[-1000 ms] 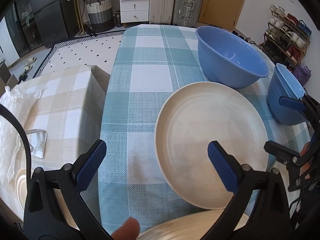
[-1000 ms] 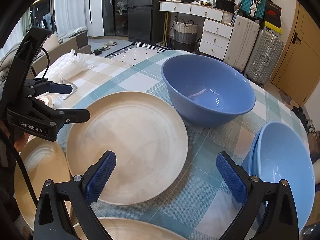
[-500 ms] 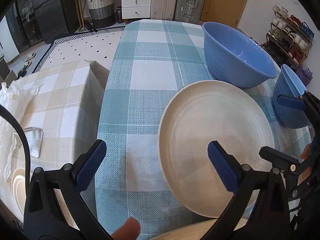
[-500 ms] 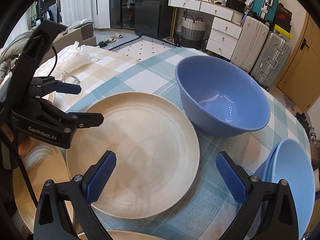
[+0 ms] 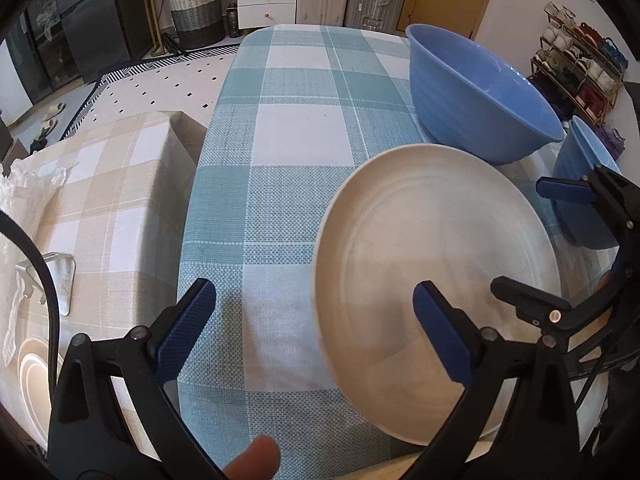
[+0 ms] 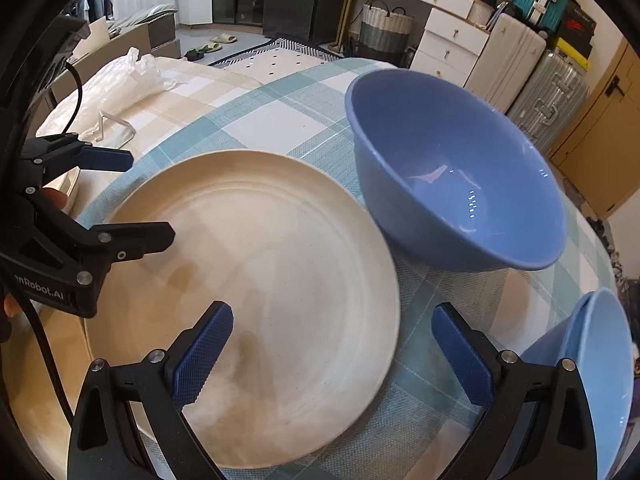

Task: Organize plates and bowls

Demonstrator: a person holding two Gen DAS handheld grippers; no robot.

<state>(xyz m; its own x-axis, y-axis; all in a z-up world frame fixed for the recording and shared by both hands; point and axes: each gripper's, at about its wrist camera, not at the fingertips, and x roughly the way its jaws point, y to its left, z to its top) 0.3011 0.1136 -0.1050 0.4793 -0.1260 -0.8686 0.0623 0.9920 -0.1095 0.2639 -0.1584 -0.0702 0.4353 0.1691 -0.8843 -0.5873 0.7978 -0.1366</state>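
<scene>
Fingers apart on both, left gripper (image 5: 314, 330) and right gripper (image 6: 332, 352) | nothing held | risk: plate (image 6: 256, 304) overhangs table edge, a nudge tips it; bowl (image 6: 452, 168) touches it.

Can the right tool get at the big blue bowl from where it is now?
Probably yes: the right tool is open and empty, and only the low cream plate lies between it and the big blue bowl.

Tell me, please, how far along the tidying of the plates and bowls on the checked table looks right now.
Early. The cream plate lies flat on the tablecloth, the large blue bowl just behind it, and the smaller blue bowl apart at the right. Nothing is in hand: the left tool and right tool are both open near the plate. All the sorting remains.
</scene>
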